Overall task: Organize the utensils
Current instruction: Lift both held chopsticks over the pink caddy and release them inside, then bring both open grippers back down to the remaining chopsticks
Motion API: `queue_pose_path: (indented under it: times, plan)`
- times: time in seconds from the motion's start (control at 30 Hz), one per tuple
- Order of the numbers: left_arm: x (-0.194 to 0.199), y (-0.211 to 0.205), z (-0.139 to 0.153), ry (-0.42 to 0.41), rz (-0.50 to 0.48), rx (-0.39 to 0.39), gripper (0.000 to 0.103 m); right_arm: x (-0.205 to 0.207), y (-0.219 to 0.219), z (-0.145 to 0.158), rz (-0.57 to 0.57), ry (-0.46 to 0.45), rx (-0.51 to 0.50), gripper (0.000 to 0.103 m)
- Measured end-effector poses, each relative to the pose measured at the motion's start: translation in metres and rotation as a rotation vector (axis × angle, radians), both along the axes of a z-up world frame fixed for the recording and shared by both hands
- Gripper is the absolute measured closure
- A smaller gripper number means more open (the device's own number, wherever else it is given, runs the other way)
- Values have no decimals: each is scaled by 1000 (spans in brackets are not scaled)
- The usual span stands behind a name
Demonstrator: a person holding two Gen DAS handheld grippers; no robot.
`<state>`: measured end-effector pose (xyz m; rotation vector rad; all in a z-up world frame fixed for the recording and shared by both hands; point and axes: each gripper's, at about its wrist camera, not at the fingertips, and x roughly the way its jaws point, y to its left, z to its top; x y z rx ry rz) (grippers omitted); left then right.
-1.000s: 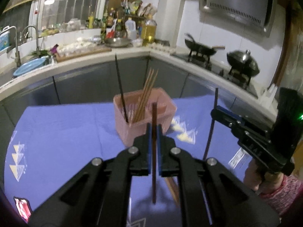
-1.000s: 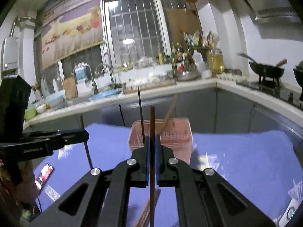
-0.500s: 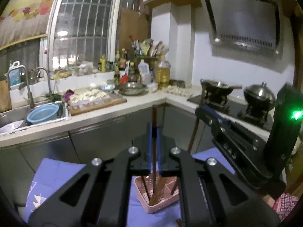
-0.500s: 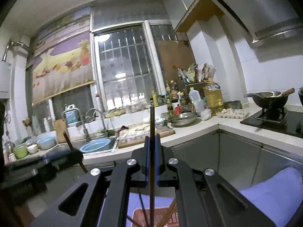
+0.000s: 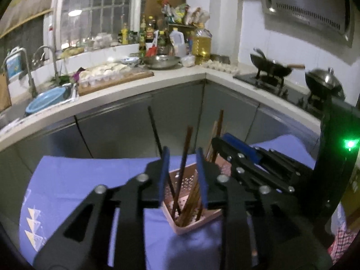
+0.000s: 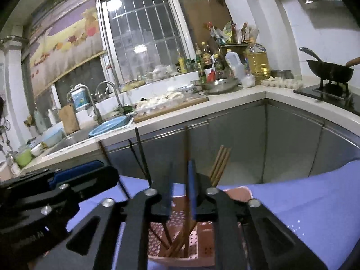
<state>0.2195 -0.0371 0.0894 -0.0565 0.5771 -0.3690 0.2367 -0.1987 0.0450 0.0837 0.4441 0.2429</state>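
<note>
Basket base behind left gripper

The pink perforated plastic basket has its near wall hidden behind the black right hand-held gripper. Motion blur smears that gripper's left fingertip, so whether it touches the brown wooden chopstick cannot be told.

A barred window sits above a white L-shaped counter with grey cabinet doors beneath, and a ceiling lamp shows as a bright reflection in the glass. Bottles crowd the corner by the white tiled wall, a tap stands over the sink, and a wok rests on the stove under a steel hood. A painted mural fills the wall left of the window.
</note>
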Motion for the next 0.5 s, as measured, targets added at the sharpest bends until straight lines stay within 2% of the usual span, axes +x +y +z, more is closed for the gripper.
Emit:
queue_pose_path:
  times: [0.03,0.07,0.1,0.2,0.3,0.4,0.47,0.5]
  plan:
    - [-6,5,4,-8,10,-19,72,-9,0,5,0,-20,4,67]
    - [-15,12,9,-26,21,-44,72,-16,1,9,0,-41,5,53]
    - [-23,16,12,-39,28,-57,72,-29,1,16,-1,-80,4,48]
    - [-55,34,17,-77,41,-108,72,-63,1,24,1,-127,-3,48]
    - [-90,48,2,-83,48,-144,72,-106,-7,13,-6,-111,31,48]
    - [-123,55,-40,-33,55,-131,72,-144,-15,-18,-7,-45,52,49]
    - [-135,52,-76,45,37,-92,72,-169,-20,-50,-19,29,32,55]
    - [-141,47,-99,100,22,-66,72,-176,-21,-62,-29,61,22,64]
